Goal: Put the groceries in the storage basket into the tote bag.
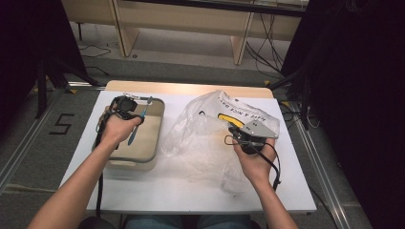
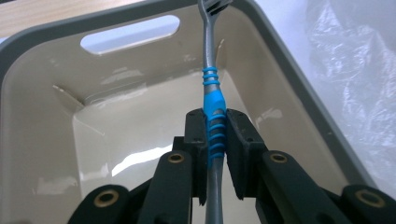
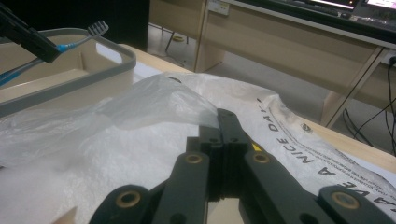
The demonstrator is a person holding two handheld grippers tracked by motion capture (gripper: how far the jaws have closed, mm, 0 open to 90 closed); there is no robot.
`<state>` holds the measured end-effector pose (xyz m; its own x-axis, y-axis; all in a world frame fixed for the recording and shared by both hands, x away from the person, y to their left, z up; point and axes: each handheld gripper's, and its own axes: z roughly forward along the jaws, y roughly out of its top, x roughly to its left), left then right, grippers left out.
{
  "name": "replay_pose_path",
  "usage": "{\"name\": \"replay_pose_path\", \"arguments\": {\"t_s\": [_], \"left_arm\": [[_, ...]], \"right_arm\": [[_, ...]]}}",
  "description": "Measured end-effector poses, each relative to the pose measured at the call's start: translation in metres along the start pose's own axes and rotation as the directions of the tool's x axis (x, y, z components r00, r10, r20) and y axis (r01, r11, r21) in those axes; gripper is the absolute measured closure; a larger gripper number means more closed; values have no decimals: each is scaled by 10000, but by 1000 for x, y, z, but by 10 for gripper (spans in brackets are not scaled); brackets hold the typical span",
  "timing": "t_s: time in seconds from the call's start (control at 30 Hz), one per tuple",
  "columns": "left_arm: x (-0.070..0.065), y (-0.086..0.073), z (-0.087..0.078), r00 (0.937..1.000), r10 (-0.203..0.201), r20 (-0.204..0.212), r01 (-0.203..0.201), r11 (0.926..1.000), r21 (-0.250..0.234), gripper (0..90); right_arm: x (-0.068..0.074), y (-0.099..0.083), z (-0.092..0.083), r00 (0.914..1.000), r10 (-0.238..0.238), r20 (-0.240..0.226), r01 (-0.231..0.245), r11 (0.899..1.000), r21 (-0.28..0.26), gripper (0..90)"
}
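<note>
High view: my left gripper (image 1: 135,116) clamps the toothbrush (image 1: 138,121) over the bin (image 1: 154,138) near the desk's left edge, not yet bagged; my right gripper (image 1: 235,130) pinches the plastic bag (image 1: 200,138).

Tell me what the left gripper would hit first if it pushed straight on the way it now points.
Probably the far end wall of the beige bin, the one with the handle slot. The left gripper, shut on the toothbrush, points along the bin toward it; the brush head would likely touch first, though depth is unclear.

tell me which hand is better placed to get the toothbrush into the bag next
Left, probably: the left gripper is clamped on the toothbrush over the bin, while the right gripper pinches the plastic bag edge.
</note>
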<state>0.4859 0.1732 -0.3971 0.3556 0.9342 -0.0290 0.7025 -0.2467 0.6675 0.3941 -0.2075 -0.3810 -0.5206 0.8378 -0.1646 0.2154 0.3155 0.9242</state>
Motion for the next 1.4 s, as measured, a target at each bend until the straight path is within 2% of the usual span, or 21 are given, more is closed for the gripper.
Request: {"name": "replay_pose_path", "arguments": {"t_s": [0.3,0.5,1.0,1.4], "left_arm": [[-8,2,-12,9996,227,189,-221,9992,-330,788],[-17,5,-21,9979,352,549,-325,9983,-489,788],[-32,5,-35,9944,696,799,-620,9936,-942,787],[-53,5,-50,9845,1231,1249,-1073,9862,-1260,787]], "right_arm": [[0,0,0,10000,23,-9,-23,10000,-5,900],[0,0,0,10000,12,-27,-12,10000,16,900],[0,0,0,10000,53,-44,-53,10000,22,900],[0,0,0,10000,50,-51,-50,10000,15,900]]}}
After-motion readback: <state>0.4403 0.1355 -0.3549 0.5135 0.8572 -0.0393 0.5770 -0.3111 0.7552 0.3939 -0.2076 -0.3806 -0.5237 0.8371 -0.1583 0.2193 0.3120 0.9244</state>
